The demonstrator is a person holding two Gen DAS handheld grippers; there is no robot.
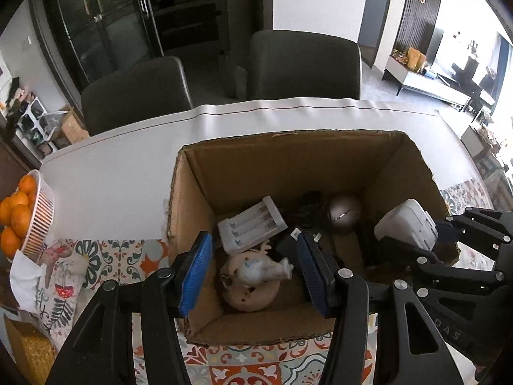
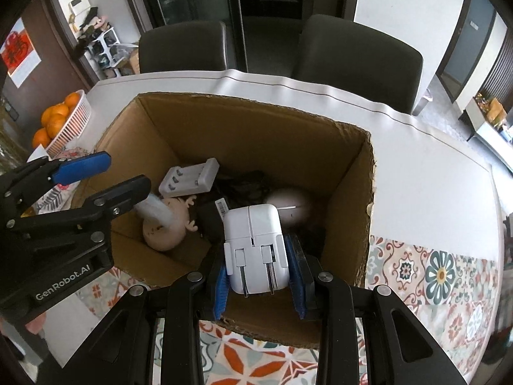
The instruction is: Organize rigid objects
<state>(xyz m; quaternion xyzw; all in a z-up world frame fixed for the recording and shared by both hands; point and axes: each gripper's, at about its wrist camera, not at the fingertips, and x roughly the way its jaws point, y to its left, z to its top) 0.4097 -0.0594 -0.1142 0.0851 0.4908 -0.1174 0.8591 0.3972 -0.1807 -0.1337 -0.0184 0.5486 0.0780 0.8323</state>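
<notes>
An open cardboard box (image 1: 192, 199) (image 2: 352, 166) stands on the table. In it lie a white battery charger (image 1: 251, 224) (image 2: 190, 178), a beige round deer figurine (image 1: 253, 295) (image 2: 163, 234), a pale ball (image 1: 343, 213) (image 2: 288, 207) and dark items. My left gripper (image 1: 255, 237) (image 2: 128, 171) hangs open over the box's near left corner. A small white and blue figurine (image 1: 263, 269) (image 2: 155, 210) rests on the beige one below its pads, untouched. My right gripper (image 2: 256, 250) (image 1: 426, 237) is shut on a white plug adapter (image 2: 250, 224) (image 1: 407, 224), prongs facing the camera, above the box's right side.
A white basket of oranges (image 1: 35, 218) (image 2: 69, 122) sits at the table's left edge. Two dark chairs (image 1: 304, 64) (image 2: 356, 48) stand behind the table. A patterned cloth (image 2: 433, 272) covers the near part and a white sheet (image 1: 112, 176) the far part.
</notes>
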